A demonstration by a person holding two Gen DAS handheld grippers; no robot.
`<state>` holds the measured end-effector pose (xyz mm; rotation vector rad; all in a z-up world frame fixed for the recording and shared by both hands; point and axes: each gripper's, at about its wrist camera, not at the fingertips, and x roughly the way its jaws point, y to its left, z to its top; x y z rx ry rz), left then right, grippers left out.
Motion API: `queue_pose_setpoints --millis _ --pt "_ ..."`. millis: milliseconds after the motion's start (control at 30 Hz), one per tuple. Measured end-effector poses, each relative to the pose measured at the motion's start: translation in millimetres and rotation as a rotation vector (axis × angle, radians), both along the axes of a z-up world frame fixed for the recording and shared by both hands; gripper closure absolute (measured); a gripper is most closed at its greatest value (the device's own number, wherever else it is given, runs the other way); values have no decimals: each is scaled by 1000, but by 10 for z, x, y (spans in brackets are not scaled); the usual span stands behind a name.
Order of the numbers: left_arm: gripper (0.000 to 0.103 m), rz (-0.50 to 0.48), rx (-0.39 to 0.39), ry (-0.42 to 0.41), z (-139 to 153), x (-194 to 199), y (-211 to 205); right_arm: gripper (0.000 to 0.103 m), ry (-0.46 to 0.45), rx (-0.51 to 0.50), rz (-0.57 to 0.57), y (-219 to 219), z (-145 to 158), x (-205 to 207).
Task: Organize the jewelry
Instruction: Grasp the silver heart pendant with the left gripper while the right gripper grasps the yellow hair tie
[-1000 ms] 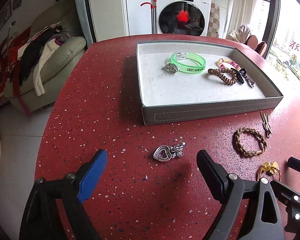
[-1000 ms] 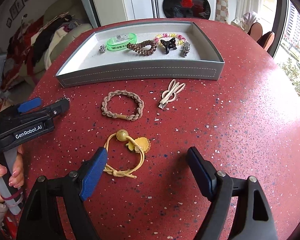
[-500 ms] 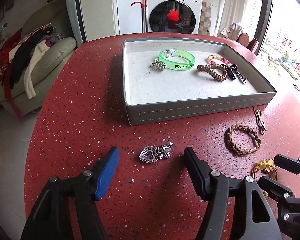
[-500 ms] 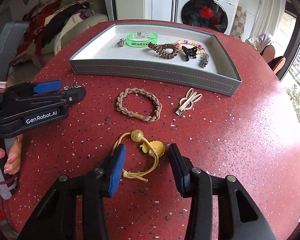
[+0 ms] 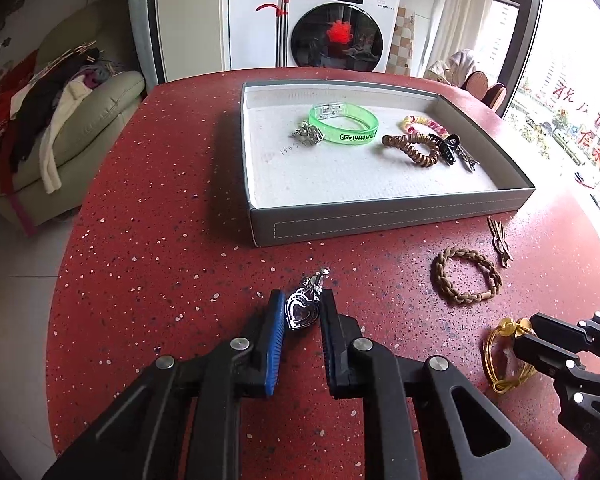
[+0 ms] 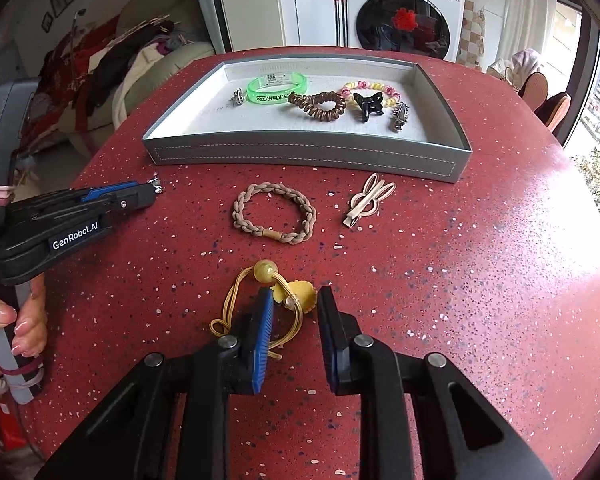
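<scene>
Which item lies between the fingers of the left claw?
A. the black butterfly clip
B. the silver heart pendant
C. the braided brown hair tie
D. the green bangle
B: the silver heart pendant sits between the closing fingers of the left claw, on the red table.

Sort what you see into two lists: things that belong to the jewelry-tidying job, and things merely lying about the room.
Job:
tray
heart pendant, between the closing left fingers
yellow hair tie, between the closing right fingers
braided band
bunny clip
green bangle

Lying about:
washing machine
sofa with clothes
</scene>
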<state>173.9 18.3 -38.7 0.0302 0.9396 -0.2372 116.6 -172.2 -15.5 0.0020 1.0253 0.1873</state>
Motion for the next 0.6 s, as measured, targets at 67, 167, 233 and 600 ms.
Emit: queue_pose_setpoints --millis 67,167,233,600 --pt "67 -1 -10 -4 36 -15 2 78 -5 16 -9 -45 32 -6" --pt "67 -8 -22 -11 103 -42 1 78 -11 48 -22 -113 87 10" --pt "67 -12 -28 -17 155 -54 -9 78 -19 65 -29 -156 132 30" --pt "67 -24 -80 -57 520 8 -88 78 -85 158 -44 -392 530 351"
